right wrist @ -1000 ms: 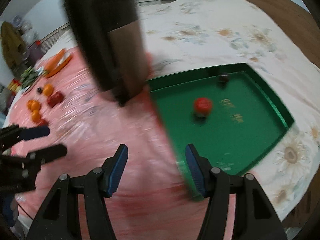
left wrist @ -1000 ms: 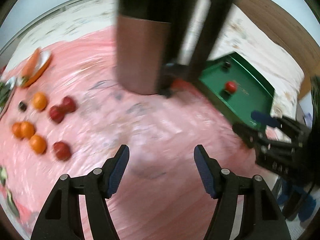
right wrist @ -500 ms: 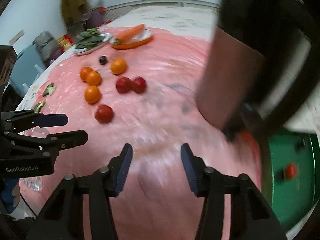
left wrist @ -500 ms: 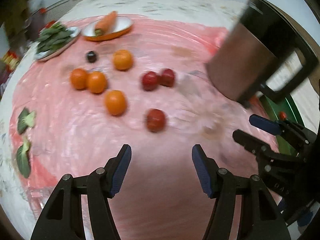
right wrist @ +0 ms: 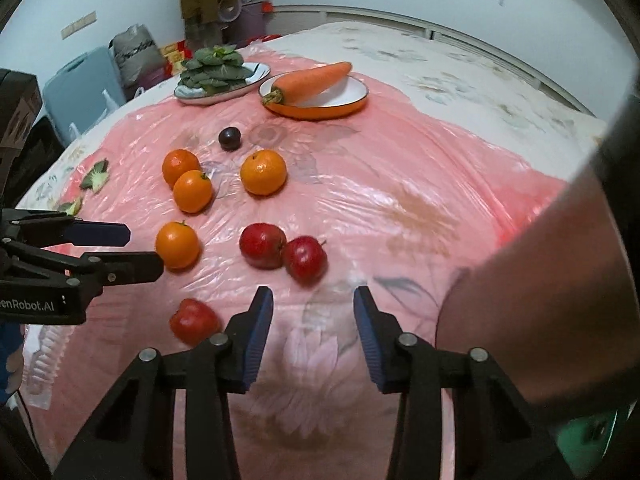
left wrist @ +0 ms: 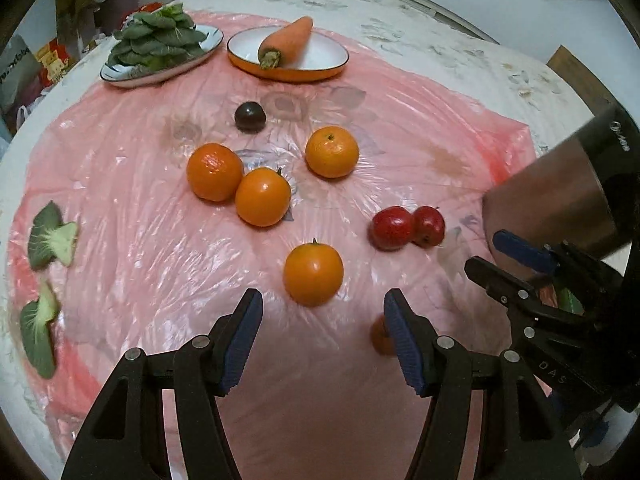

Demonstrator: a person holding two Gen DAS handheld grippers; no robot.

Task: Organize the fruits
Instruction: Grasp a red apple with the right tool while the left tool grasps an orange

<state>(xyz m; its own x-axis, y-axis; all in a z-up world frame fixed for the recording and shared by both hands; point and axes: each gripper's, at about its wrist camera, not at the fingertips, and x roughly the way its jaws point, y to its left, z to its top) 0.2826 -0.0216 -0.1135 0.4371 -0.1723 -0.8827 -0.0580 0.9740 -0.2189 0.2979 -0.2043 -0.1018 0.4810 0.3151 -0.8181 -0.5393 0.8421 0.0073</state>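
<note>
Facing the loose fruit now instead of the green tray that filled both views a second ago. Nearest orange [left wrist: 313, 274] lying just ahead of the left claw [left wrist: 322, 338], on the pink plastic sheet [left wrist: 400, 128] spread over a bed. Three more oranges [left wrist: 263, 197] grouped behind it, two of them touching, with a dark plum [left wrist: 249, 117] further back. Two red apples [right wrist: 262, 245] touching each other just ahead of the right claw [right wrist: 313, 336], and a third red fruit [right wrist: 194, 320] lying alone to its left, close to the near edge of the sheet.

Left claw half open and empty, nothing between the pads. Right claw closing from wide, also empty, only bare sheet between the pads.

Further out, a carrot [left wrist: 286, 42] in an orange dish [left wrist: 324, 62] and a plate of greens [left wrist: 160, 46] at the far side; loose green leaves [left wrist: 52, 236] on the left. Brown cup [left wrist: 560, 200] looming at the right.

Swinging away from the tray probably means returning for another piece: most of the fruit not yet moved, with the orange and the apple pair as the likely next picks.
</note>
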